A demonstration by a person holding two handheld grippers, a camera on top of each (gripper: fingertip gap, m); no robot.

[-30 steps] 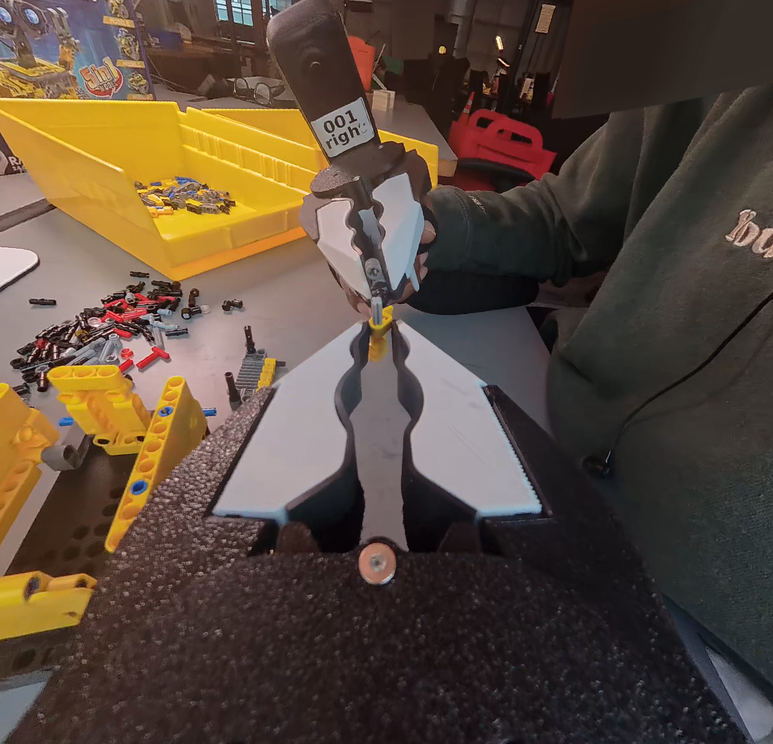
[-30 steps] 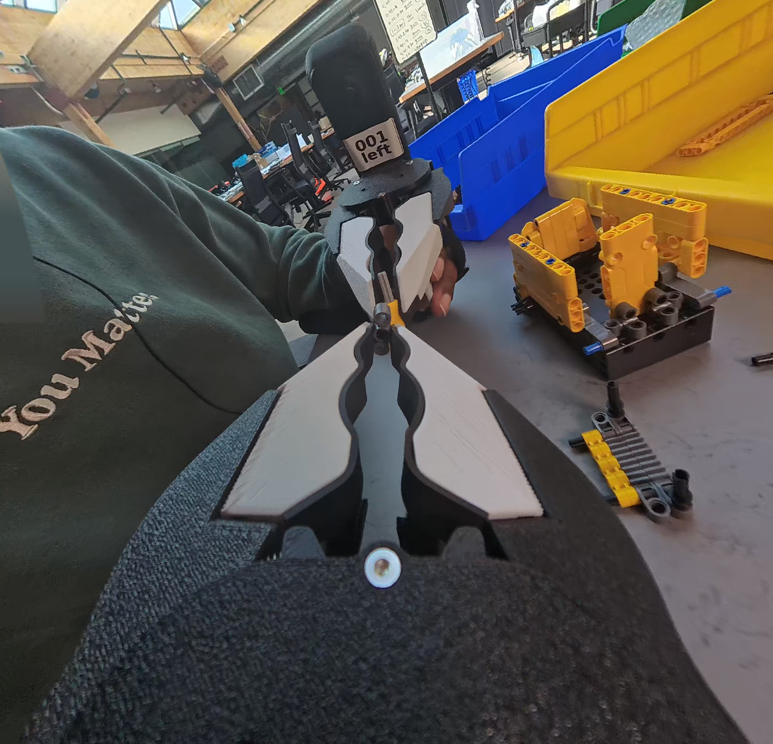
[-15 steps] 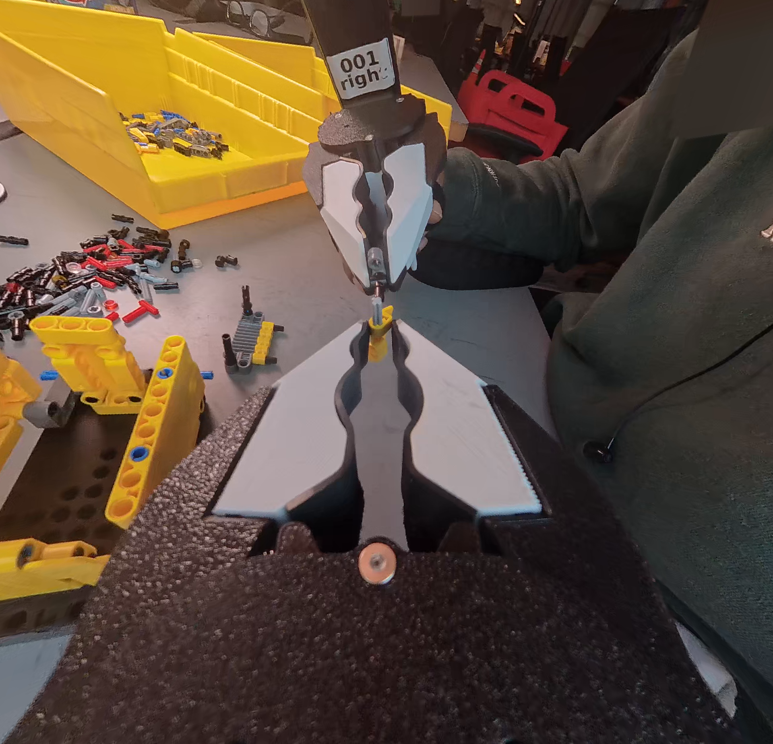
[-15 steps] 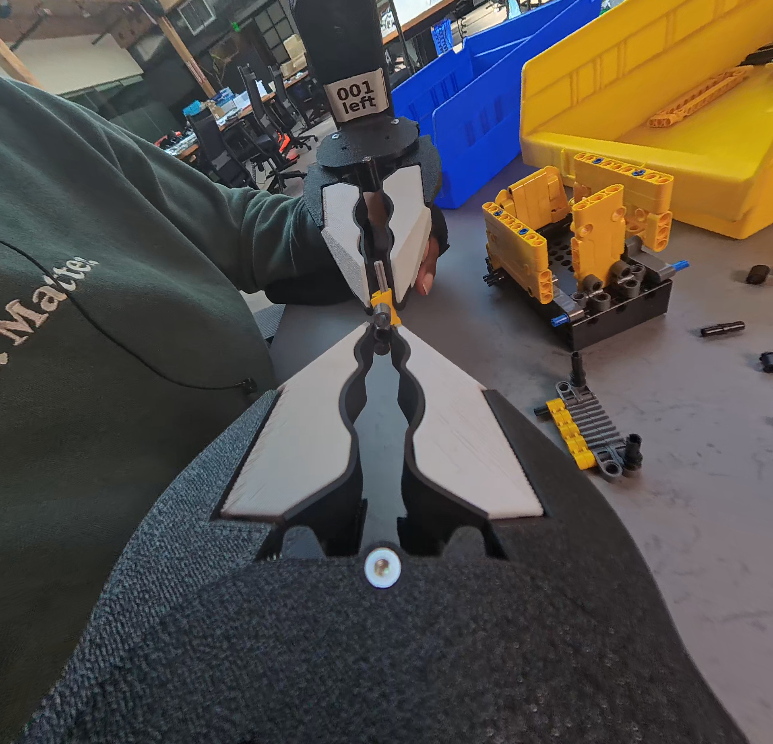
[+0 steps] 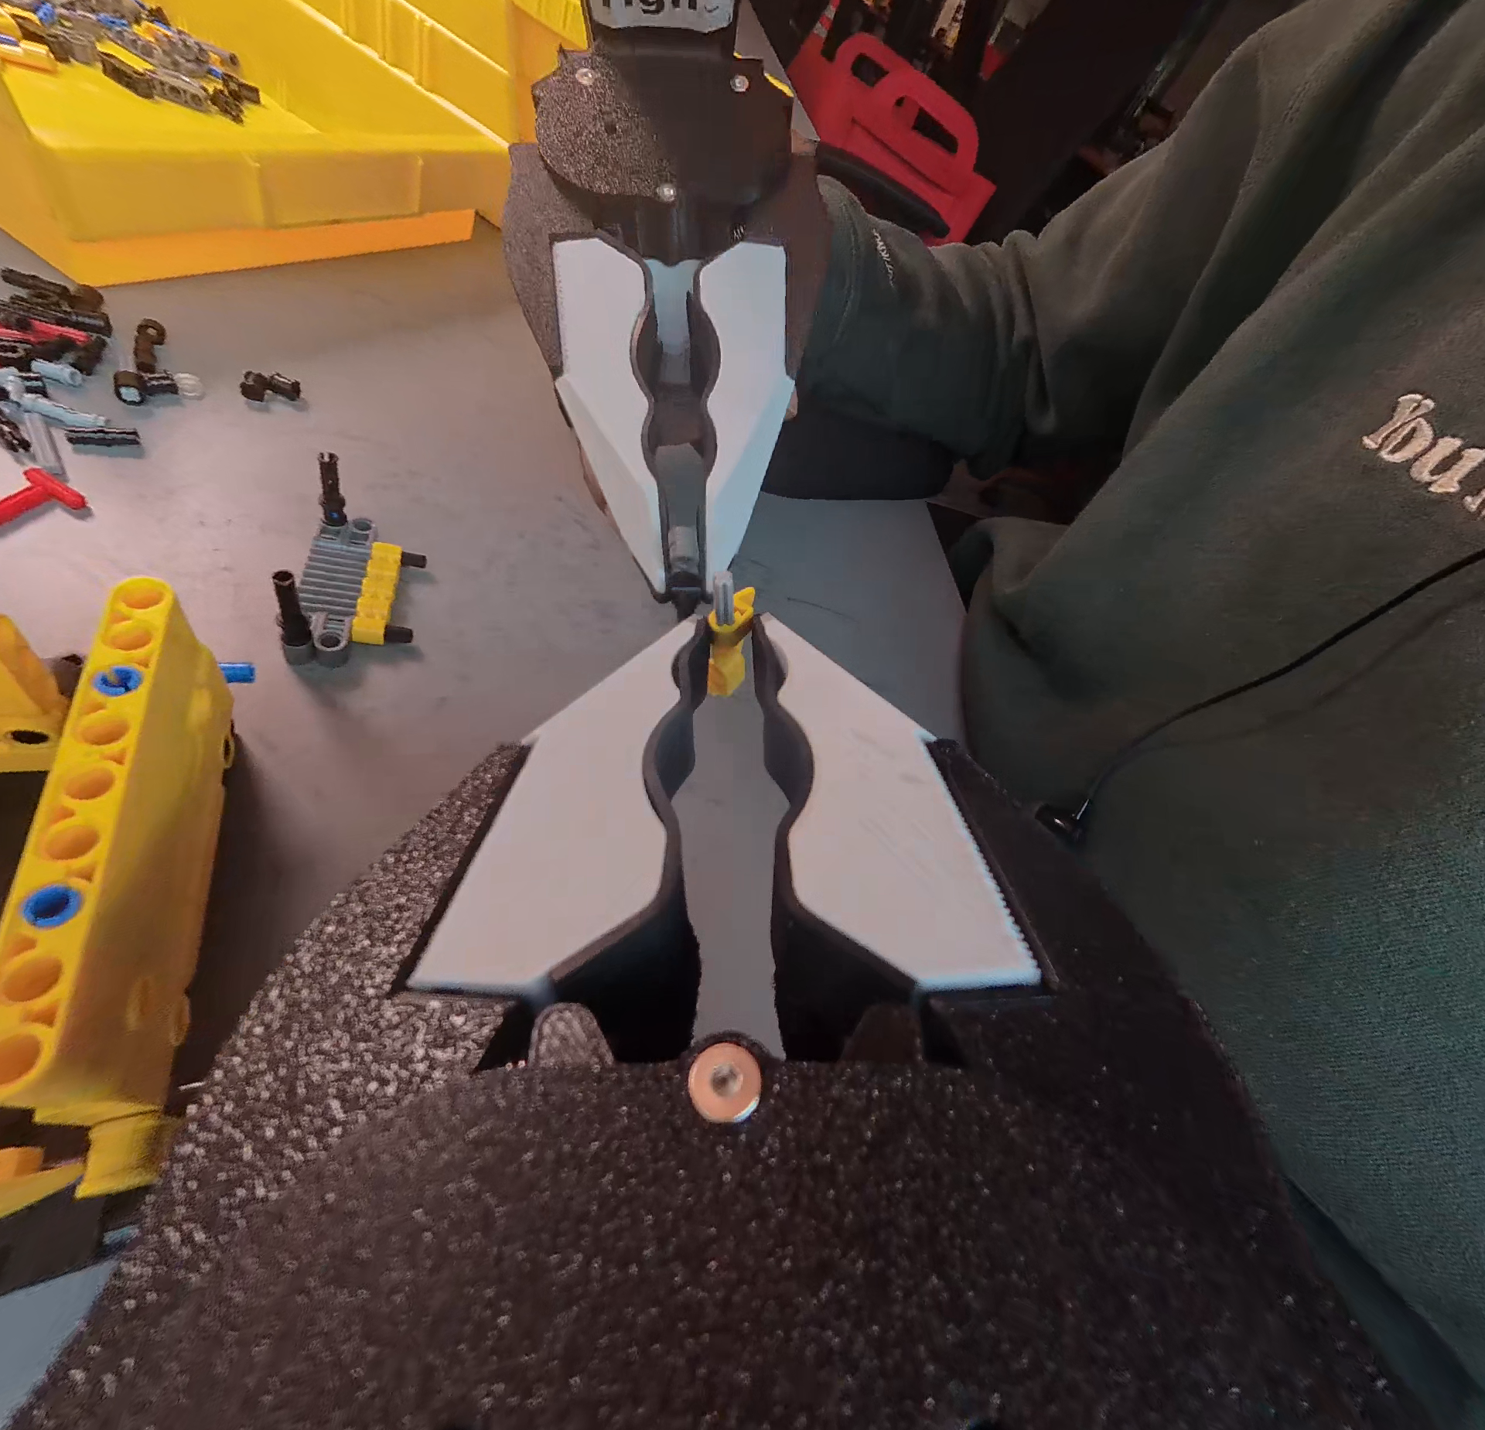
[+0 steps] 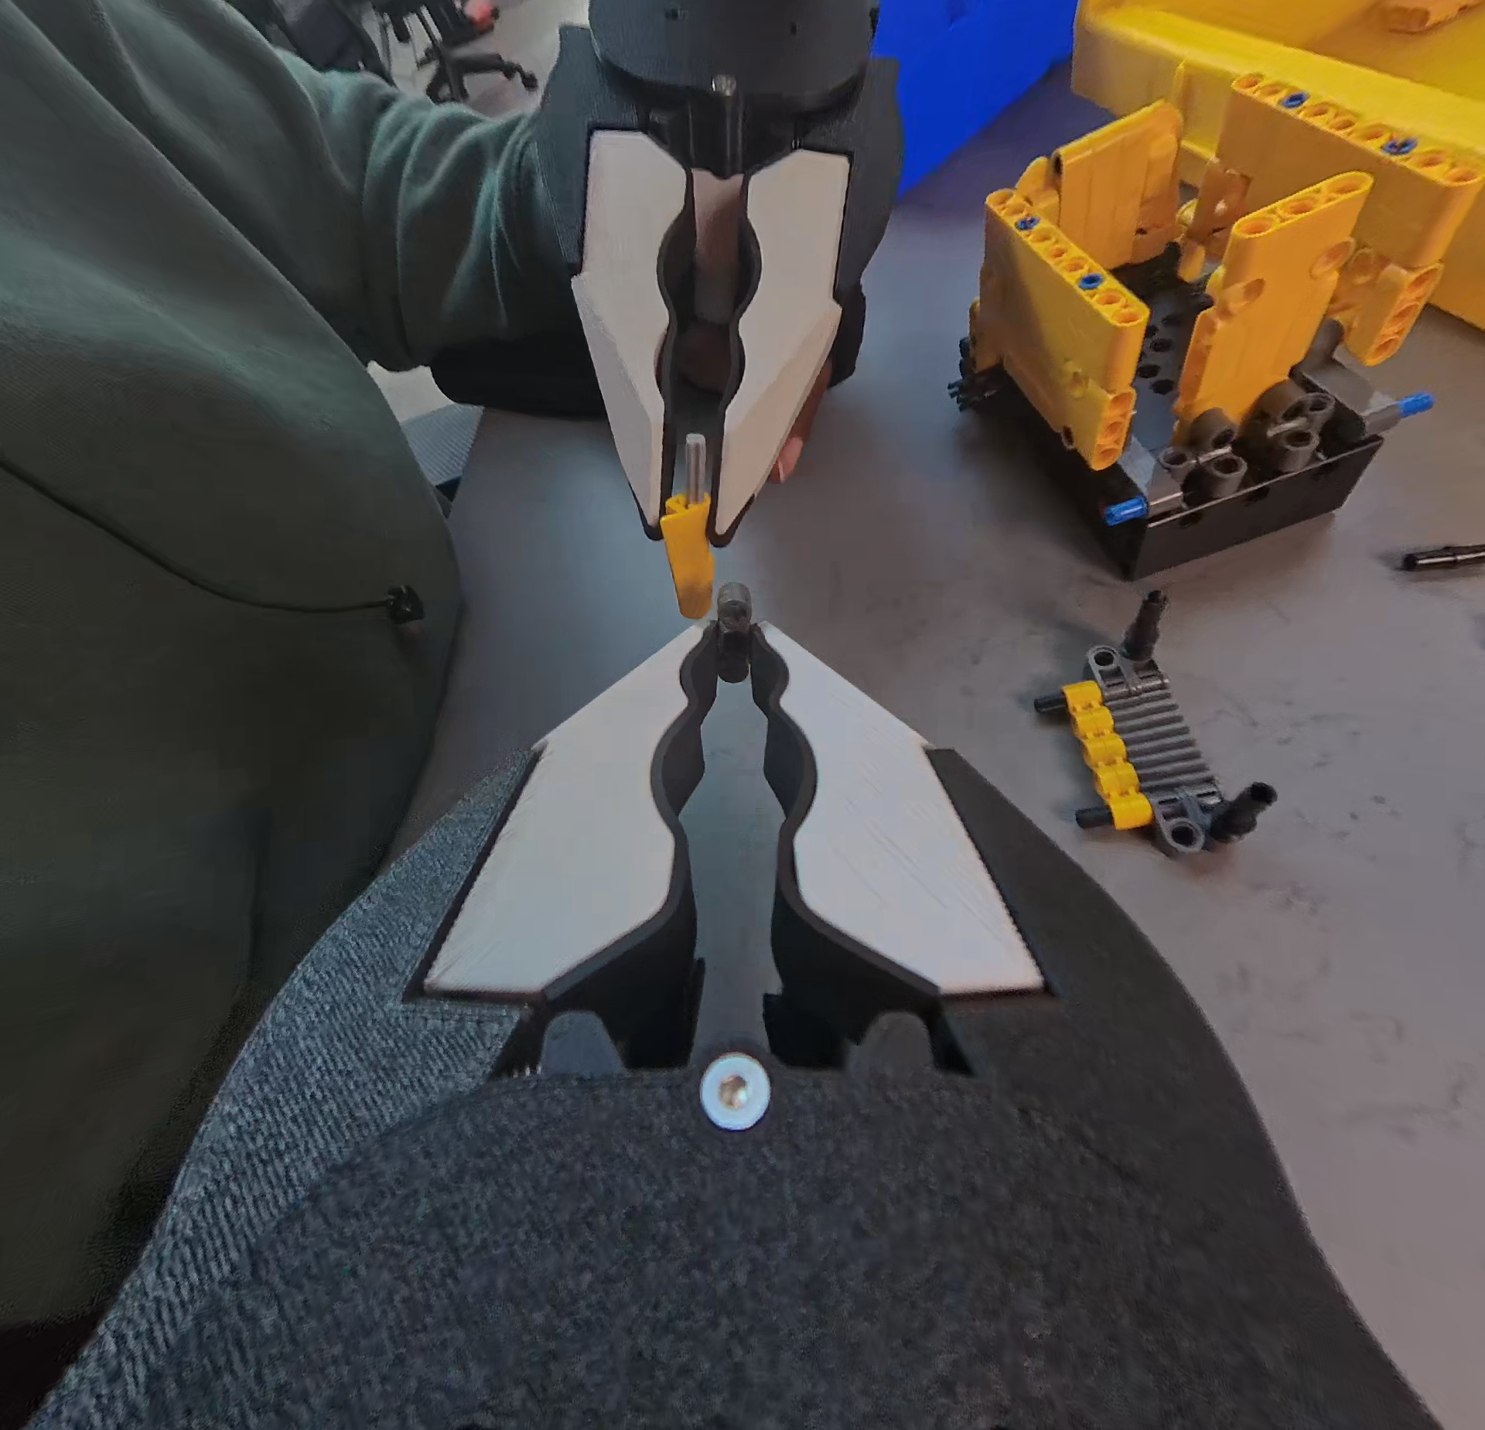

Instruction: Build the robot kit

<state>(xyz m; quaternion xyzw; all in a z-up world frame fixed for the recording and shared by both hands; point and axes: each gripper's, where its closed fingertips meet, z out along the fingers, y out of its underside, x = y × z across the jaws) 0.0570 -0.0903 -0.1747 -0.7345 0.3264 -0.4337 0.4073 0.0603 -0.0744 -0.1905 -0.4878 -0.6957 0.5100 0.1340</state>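
- Yellow connector piece [image 5: 727,644] sits pinched at the tips of the left gripper [image 5: 727,624]; a short grey axle [image 5: 722,590] pokes out of its far end. Jaws closed down to the width of the piece.
- Same yellow connector piece seen from the right wrist view [image 6: 688,556]: it hangs out of the left gripper [image 6: 683,536], grey axle [image 6: 694,467] running back between the 2 fingers.
- Right gripper [image 6: 733,628] is clamped on a small dark pin [image 6: 733,616]; only the pin's width separates the jaws. From the left wrist view the right gripper [image 5: 683,584] points down toward the left one, the dark pin [image 5: 683,584] barely visible at its tip.
- Pin and yellow connector are just beside each other, tip to tip, slightly offset sideways; I cannot tell whether they touch.
- Both grippers are held above the grey table [image 6: 1205,949], in front of a person in a dark green sweatshirt [image 5: 1245,588].
- Small grey ribbed assembly with a yellow row [image 6: 1141,757] lies flat on the table, to the right of the right gripper.
- Larger yellow beam build on a black base [image 6: 1165,347] stands farther off on that side.
- Loose small parts [image 5: 64,379] are scattered on the table; a yellow bin [image 5: 241,130] behind them holds more. A blue bin [image 6: 980,41] stands beside another yellow bin [image 6: 1286,49].
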